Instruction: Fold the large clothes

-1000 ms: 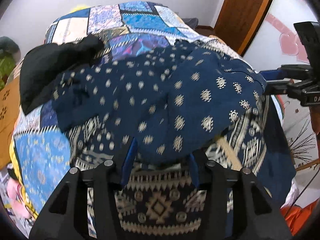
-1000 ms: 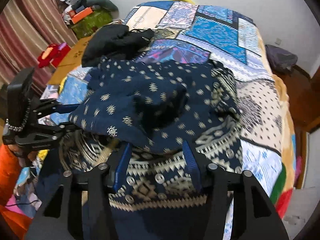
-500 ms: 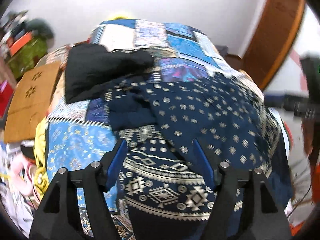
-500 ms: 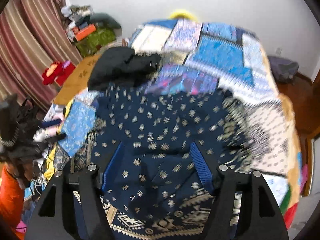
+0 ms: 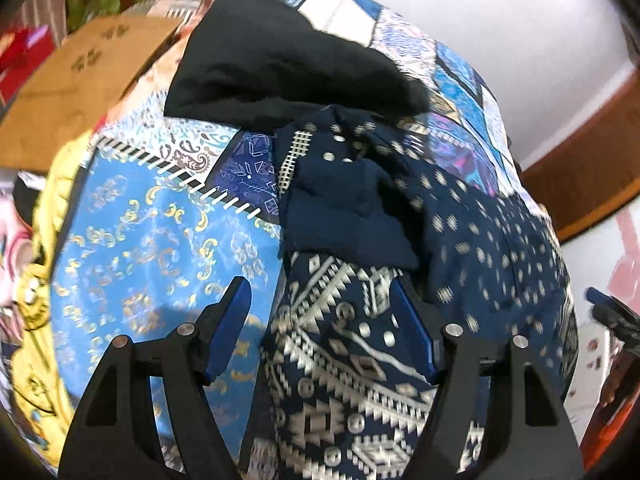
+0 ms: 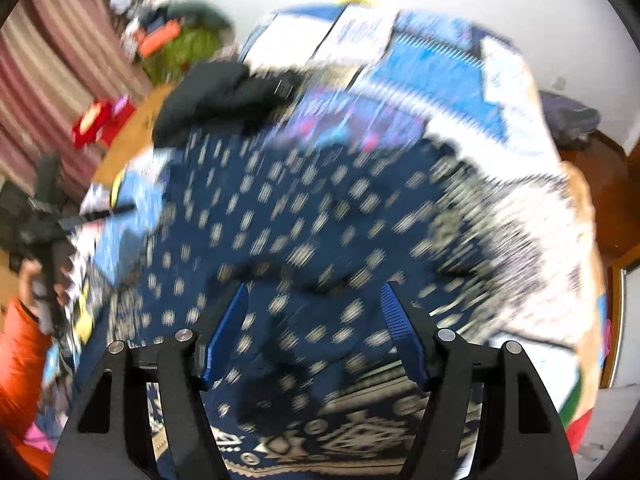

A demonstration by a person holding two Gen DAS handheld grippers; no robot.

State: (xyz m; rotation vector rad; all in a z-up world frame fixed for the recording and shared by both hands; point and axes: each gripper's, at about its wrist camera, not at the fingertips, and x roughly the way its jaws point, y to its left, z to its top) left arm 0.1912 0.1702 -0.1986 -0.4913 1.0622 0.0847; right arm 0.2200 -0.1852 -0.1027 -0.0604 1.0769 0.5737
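A large navy garment (image 5: 472, 240) with cream dots and a geometric cream border lies crumpled on a patchwork bed; it also fills the blurred right wrist view (image 6: 320, 220). My left gripper (image 5: 320, 300) is open and empty, above the garment's left border edge. My right gripper (image 6: 316, 300) is open and empty, above the dotted cloth. The left gripper shows at the left edge of the right wrist view (image 6: 44, 208).
A black garment (image 5: 280, 60) lies on the bed beyond the navy one and shows in the right wrist view (image 6: 216, 100). The patchwork bedspread (image 5: 160, 232) hangs over the near edge. A brown cardboard sheet (image 5: 80, 80) and clutter lie left of the bed. A wooden door (image 5: 592, 152) stands right.
Both grippers have opened wider and pulled back from the navy garment, which dropped flatter onto the bed. The left view swung left and the right view is in fast motion.
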